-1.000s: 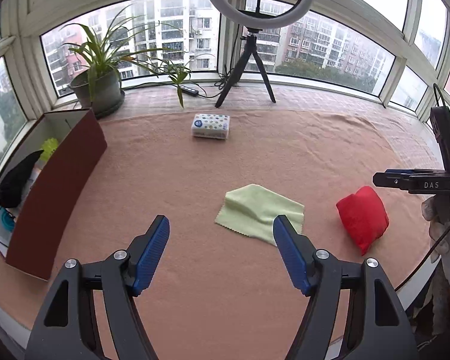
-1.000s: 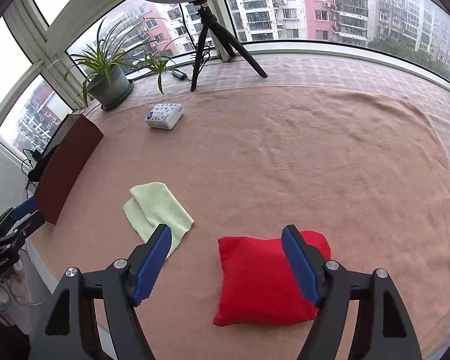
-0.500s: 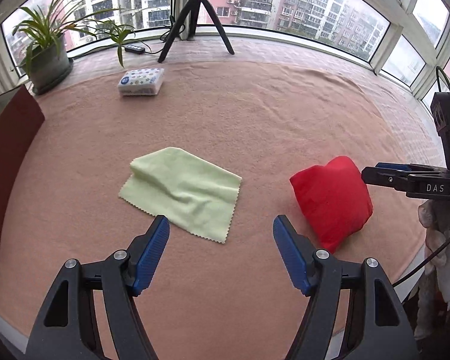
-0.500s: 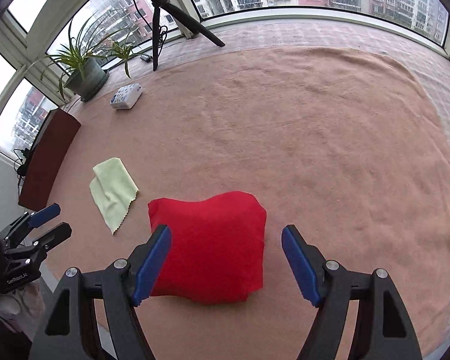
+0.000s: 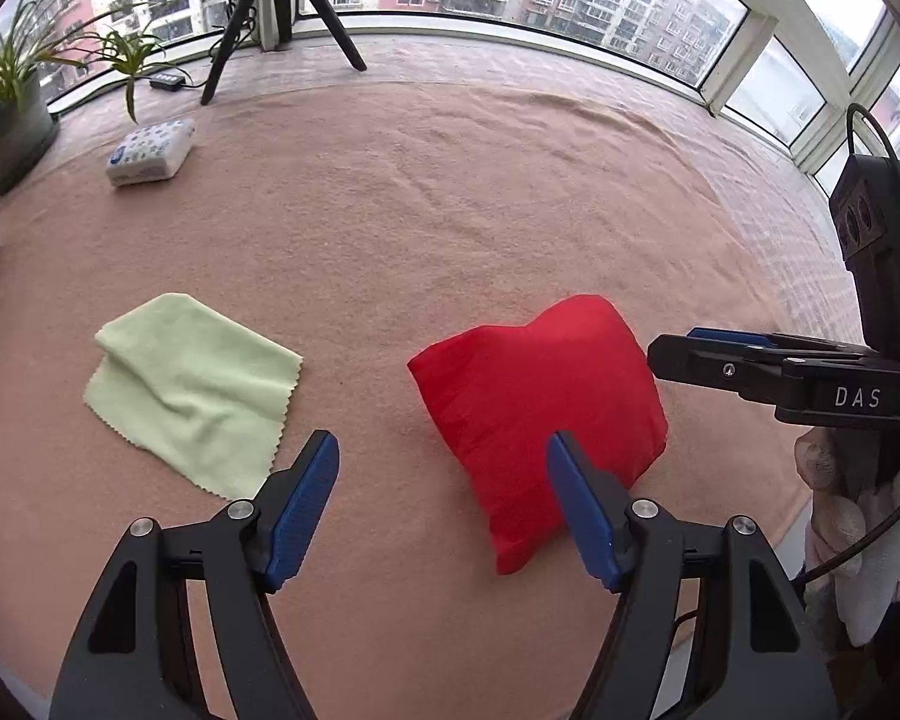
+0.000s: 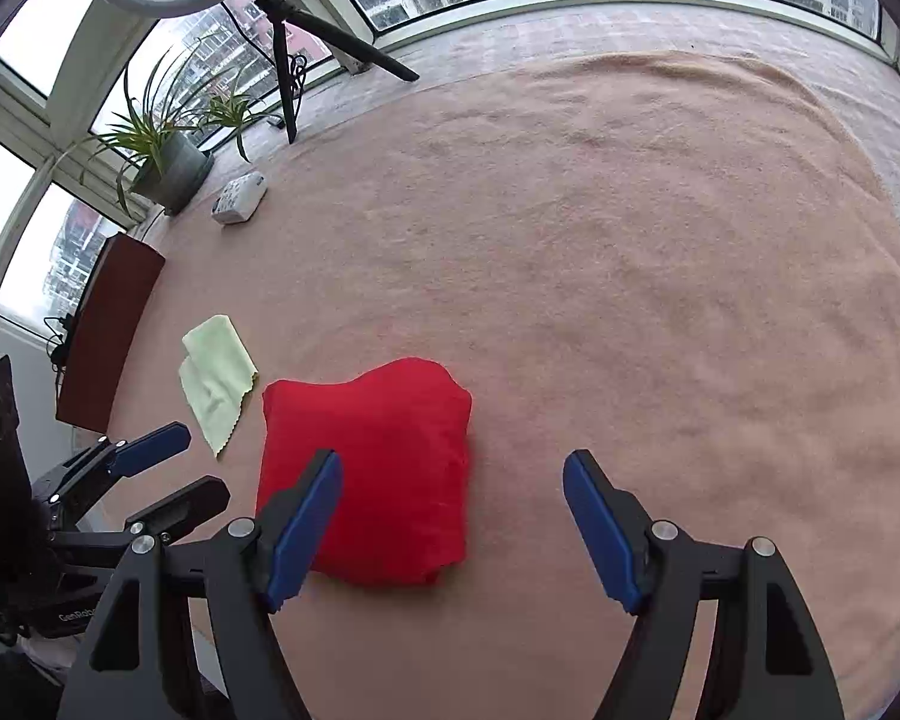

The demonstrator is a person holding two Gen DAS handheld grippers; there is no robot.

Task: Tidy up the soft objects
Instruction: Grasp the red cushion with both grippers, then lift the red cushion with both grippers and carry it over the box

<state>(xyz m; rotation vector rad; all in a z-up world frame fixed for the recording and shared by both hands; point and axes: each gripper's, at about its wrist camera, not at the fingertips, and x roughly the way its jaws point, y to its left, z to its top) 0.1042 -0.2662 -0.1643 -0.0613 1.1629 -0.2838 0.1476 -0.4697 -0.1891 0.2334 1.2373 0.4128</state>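
Note:
A small red cushion [image 5: 540, 402] lies on the tan blanket [image 5: 450, 192] near its front edge. My left gripper [image 5: 444, 483] is open, and its right blue pad overlaps the cushion's near left corner. A pale green cloth [image 5: 192, 384], rumpled, lies flat to the left of the cushion. In the right wrist view the red cushion [image 6: 378, 468] sits in front of my open right gripper [image 6: 453, 504], whose left pad stands over its near edge. The right gripper [image 5: 708, 351] shows at the right of the left wrist view, the left gripper [image 6: 168, 468] at the lower left of the right wrist view.
A white tissue pack [image 5: 150, 151] lies far left on the blanket. A potted plant [image 5: 6, 120] and a tripod [image 5: 282, 18] stand on the sill behind. A dark red box [image 6: 111, 339] stands at the blanket's left end. A gloved hand [image 5: 840, 510] holds the right gripper.
Both grippers have sunk and closed in on the red cushion. The left view swung right, from the green cloth to the cushion. Both jaws kept the same width.

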